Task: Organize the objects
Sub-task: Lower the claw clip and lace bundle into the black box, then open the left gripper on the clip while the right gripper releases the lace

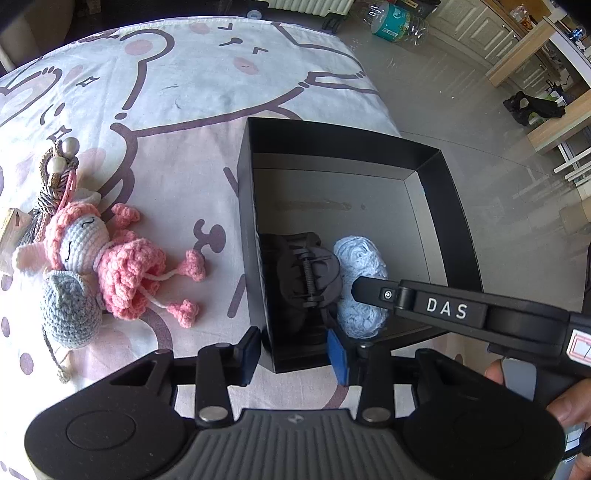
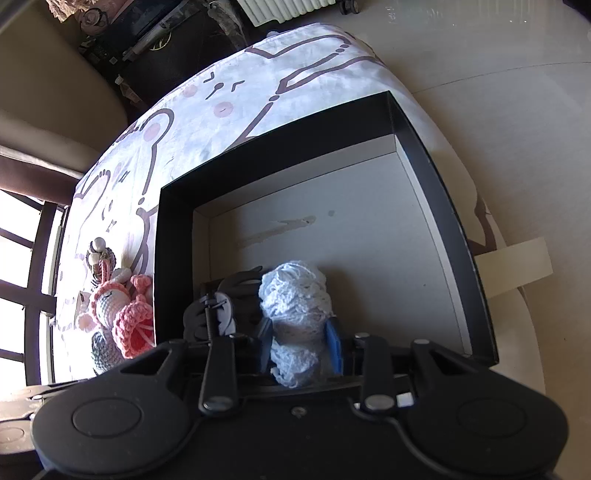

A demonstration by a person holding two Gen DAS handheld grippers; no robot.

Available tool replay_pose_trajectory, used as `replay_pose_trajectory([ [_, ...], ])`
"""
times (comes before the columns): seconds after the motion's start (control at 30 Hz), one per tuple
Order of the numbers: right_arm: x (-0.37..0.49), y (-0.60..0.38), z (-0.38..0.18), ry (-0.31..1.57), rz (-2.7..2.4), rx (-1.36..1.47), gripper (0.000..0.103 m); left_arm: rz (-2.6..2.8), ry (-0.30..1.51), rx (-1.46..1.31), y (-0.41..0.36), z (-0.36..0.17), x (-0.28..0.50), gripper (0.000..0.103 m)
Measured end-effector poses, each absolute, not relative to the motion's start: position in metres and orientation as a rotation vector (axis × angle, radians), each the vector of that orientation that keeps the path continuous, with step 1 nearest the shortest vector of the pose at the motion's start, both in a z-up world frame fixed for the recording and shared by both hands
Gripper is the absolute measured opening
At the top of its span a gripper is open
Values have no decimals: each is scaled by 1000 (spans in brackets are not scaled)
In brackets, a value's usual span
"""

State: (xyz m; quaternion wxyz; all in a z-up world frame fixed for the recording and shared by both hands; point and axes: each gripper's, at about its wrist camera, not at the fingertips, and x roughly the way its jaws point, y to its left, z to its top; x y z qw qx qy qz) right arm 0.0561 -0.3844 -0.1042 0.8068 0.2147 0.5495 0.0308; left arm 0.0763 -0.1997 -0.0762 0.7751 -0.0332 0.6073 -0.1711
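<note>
A black open box (image 1: 439, 173) (image 2: 417, 136) stands on the patterned cloth. Inside it lie a black hair claw clip (image 1: 308, 271) (image 2: 212, 314) and a light blue crocheted piece (image 1: 364, 266) (image 2: 295, 291). My right gripper (image 2: 300, 347) reaches into the box and its blue pads sit on both sides of the blue crocheted piece; its finger (image 1: 373, 290) shows in the left wrist view. My left gripper (image 1: 295, 354) is open and empty, straddling the box's near corner. A pink crocheted doll (image 1: 110, 258) (image 2: 122, 314) lies left of the box.
A grey crocheted piece (image 1: 68, 310) and a tassel with beads (image 1: 59, 162) lie beside the doll. The table edge runs just right of the box, with tiled floor beyond. Plastic bottles (image 1: 395, 20) lie on the floor far off.
</note>
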Motion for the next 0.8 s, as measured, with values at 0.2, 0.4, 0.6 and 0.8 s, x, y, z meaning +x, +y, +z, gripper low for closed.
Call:
replay_pose_trajectory([
  [0.2,56,-385,-103,1179,67,443,32,-371,1331,-80,-201,-77,73,41],
  [0.4,56,-384,-104,1178,71,422,33,-381,1332,-69,-201,-76,71,40],
  [0.6,54,-381,-99,1166,65,397,34,-348,1308,-21,-200,-71,70,39],
  [0.8,49,-382,-93,1155,54,383,35,-328,1248,11,-195,-56,72,40],
])
